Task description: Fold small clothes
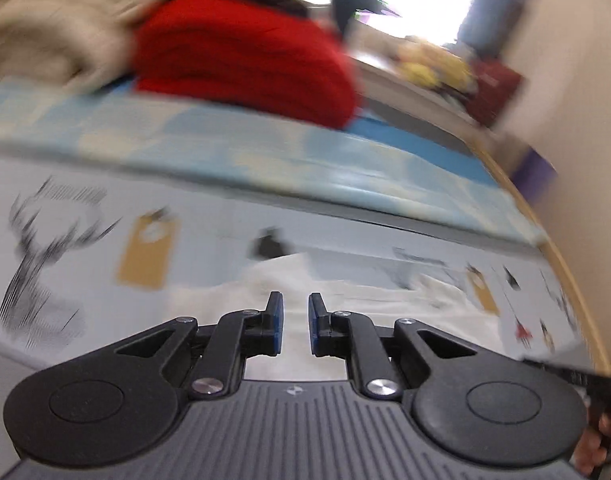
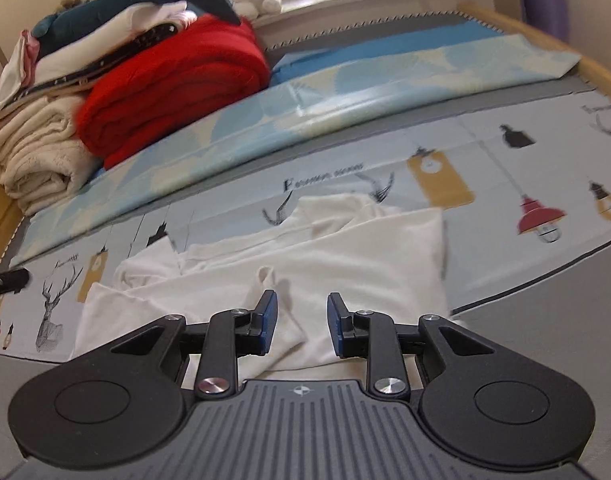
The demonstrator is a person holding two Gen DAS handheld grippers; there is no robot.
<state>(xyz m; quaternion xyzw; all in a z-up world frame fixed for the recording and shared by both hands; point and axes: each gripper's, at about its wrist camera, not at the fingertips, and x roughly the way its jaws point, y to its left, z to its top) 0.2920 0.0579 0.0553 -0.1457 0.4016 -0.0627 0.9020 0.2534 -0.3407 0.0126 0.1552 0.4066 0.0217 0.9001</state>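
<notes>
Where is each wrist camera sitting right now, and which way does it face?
Left wrist: on the left gripper, angled down along open fingers at the white cotton garment on the printed bed sheet; fingertips of a hand show at bottom right.
Right wrist: on the right gripper, angled down at the garment; no hand shows.
Shared: garment, sheet, folded red knitted blanket.

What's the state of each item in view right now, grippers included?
left gripper: open, nothing between the pads
right gripper: open, over the cloth, not gripping
white garment: lying rumpled on the printed mat, partly folded over itself
red blanket: folded, stacked beside the cream one
cream blanket: folded
printed mat: spread flat
</notes>
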